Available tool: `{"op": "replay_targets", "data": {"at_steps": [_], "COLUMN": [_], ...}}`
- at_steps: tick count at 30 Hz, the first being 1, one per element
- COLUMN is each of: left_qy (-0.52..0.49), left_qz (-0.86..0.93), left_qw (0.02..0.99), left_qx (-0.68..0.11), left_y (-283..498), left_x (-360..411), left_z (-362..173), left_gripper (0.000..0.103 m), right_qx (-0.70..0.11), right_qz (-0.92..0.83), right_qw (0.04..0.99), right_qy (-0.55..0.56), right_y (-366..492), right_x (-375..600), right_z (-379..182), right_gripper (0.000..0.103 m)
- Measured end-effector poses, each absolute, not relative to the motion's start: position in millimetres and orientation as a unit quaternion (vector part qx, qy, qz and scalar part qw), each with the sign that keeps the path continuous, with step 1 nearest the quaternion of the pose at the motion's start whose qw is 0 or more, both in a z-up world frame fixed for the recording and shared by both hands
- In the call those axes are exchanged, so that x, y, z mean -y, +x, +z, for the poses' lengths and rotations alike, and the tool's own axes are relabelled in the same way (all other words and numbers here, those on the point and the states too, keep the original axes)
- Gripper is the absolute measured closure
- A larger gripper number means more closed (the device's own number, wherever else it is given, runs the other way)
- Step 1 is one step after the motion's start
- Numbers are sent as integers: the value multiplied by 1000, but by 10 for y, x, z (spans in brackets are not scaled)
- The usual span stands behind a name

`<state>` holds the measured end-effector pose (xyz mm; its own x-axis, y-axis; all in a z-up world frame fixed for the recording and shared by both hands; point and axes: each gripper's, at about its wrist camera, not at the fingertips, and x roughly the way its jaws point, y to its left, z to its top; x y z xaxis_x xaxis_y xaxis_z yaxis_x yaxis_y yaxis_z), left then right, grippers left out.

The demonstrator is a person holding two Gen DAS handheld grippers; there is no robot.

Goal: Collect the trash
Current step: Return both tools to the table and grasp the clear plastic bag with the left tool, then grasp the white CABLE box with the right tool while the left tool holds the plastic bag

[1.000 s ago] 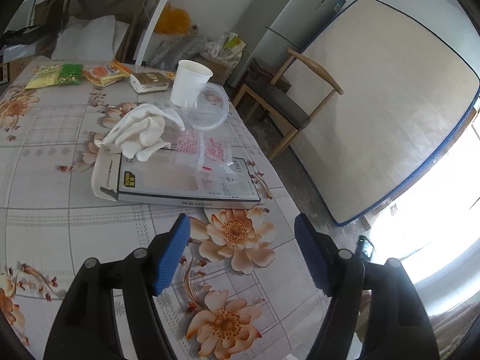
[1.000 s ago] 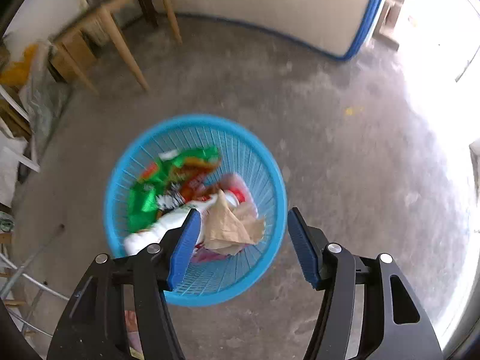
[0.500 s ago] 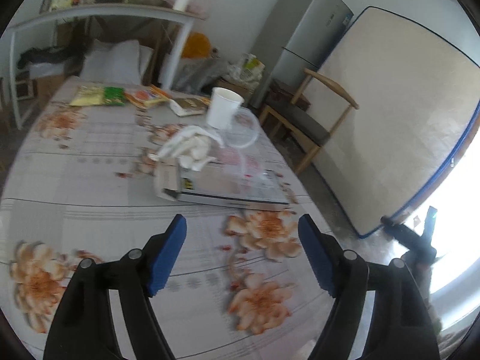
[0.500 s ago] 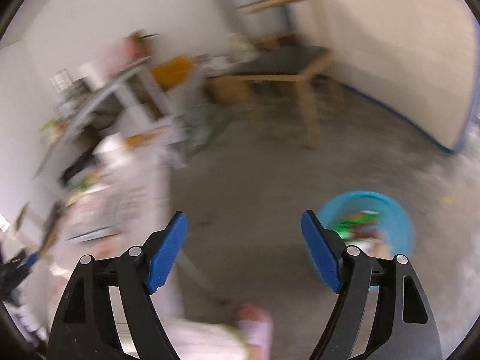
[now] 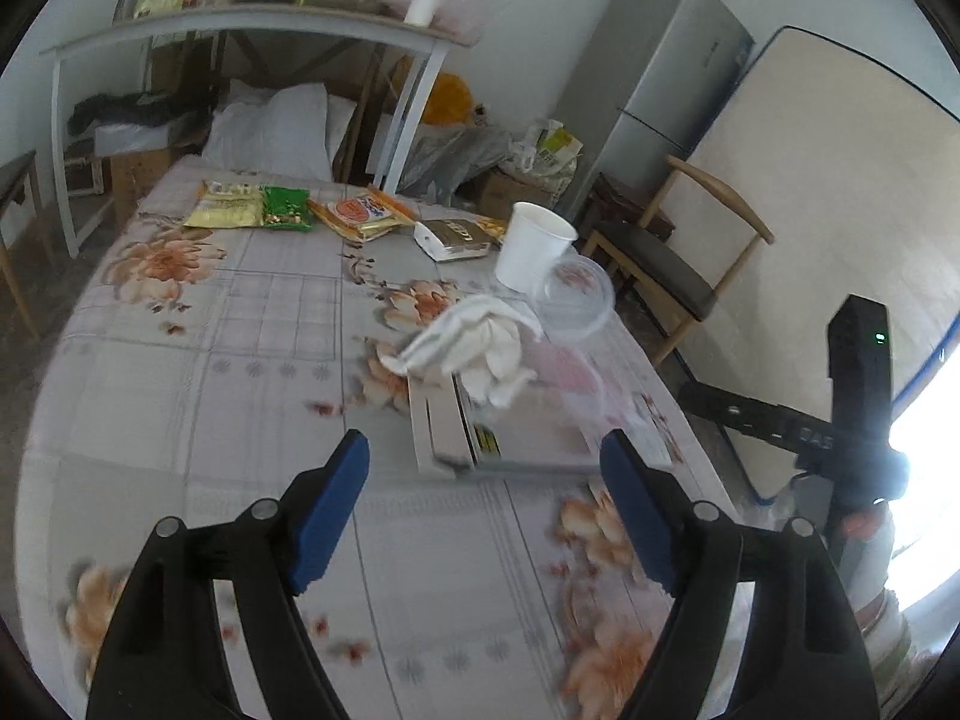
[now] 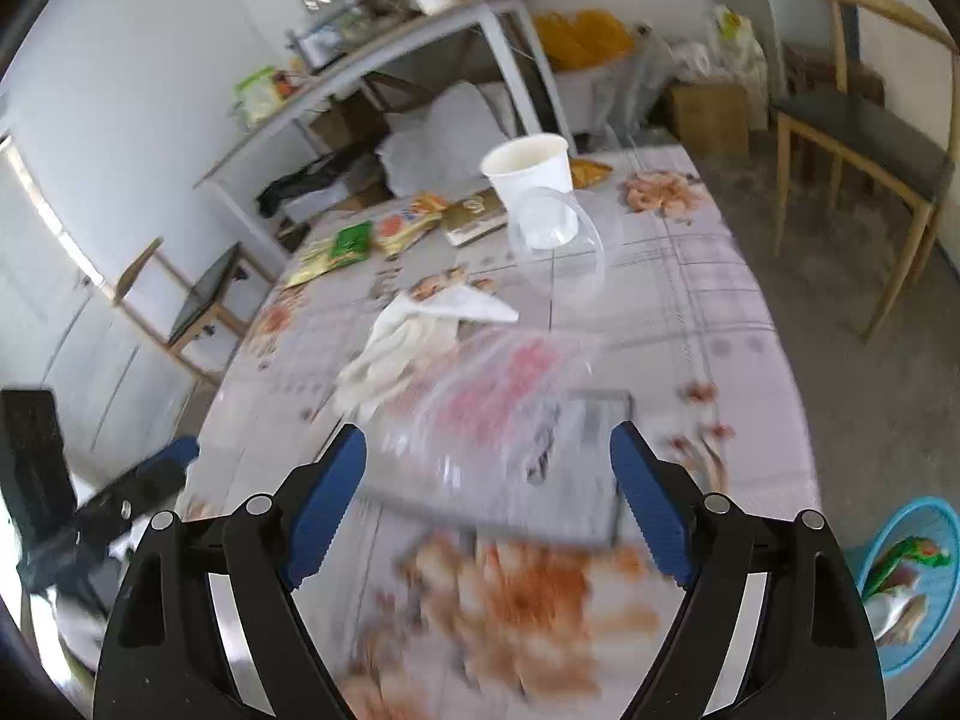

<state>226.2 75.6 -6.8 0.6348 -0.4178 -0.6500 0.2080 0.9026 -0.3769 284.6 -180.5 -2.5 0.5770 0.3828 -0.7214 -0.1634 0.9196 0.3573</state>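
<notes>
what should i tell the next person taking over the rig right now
Left gripper: open, empty, over the table.
Right gripper: open, empty, over the table's near end, aimed at the clear plastic bag.
Done: some wrappers are already in the blue basket on the floor to the right.
Left on the table: plastic bag on the flat box, crumpled tissue, paper cup, clear lid, snack packets at the far end.
</notes>
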Motion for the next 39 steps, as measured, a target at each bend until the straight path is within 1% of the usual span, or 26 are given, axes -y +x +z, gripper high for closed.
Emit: {"op": "replay_targets", "data": {"at_steps": [2, 3, 4, 5, 6, 7, 9, 10, 11, 13, 16, 24, 35, 36, 38, 39], "left_qy": [-135, -141, -143, -140, -138, -137, -129, -124, -120, -119, -123, -130, -175, -172, -167, -167], "left_qz": [-152, -151, -147, -140, -142, -148, -164, -167, -171, -181, -194, -247, -390, -389, -381, -372], "left_qw": [889, 881, 876, 869, 861, 857, 854, 856, 858, 855, 849, 824, 746, 748, 764, 773], "left_qx": [-411, -425, -437, -455, -467, -474, -476, -473, -470, -471, -475, -493, -511, -509, -493, -487], "left_y": [2521, 2673, 2756, 2850, 2907, 2912, 2855, 2805, 2754, 2657, 2516, 1952, 949, 920, 901, 931], "left_x": [-748, -736, -718, -691, -660, -627, -566, -541, -525, -509, -496, -341, -237, -243, -284, -307], "left_z": [-206, -317, -395, -500, -585, -627, -676, -671, -668, -665, -659, -624, -487, -462, -378, -351], "left_gripper": [29, 36, 45, 49, 58, 65, 68, 68, 68, 68, 68, 68, 68, 67, 59, 52], "right_qx": [-448, -456, -467, -473, -480, -475, -480, -484, -486, -486, -487, -488, -484, -483, -483, -483], "right_qz": [148, 151, 151, 152, 155, 158, 159, 162, 164, 160, 163, 181, 226, 227, 234, 234], "right_qw": [869, 863, 854, 849, 843, 846, 846, 844, 844, 848, 849, 848, 841, 840, 835, 831], "right_qy": [147, 159, 173, 180, 185, 185, 170, 164, 157, 137, 122, 101, 91, 97, 122, 145], "right_y": [3073, 3132, 3224, 3222, 3247, 3243, 3207, 3191, 3176, 3129, 3052, 2618, 1835, 1808, 1761, 1749], "right_x": [1776, 1753, 1745, 1719, 1699, 1689, 1659, 1643, 1641, 1630, 1633, 1615, 1659, 1676, 1739, 1793], "right_z": [-153, -204, -274, -309, -344, -351, -304, -312, -319, -300, -301, -301, -302, -298, -301, -310], "right_gripper": [34, 36, 40, 46, 48, 50, 62, 70, 75, 80, 82, 82, 82, 82, 81, 80]}}
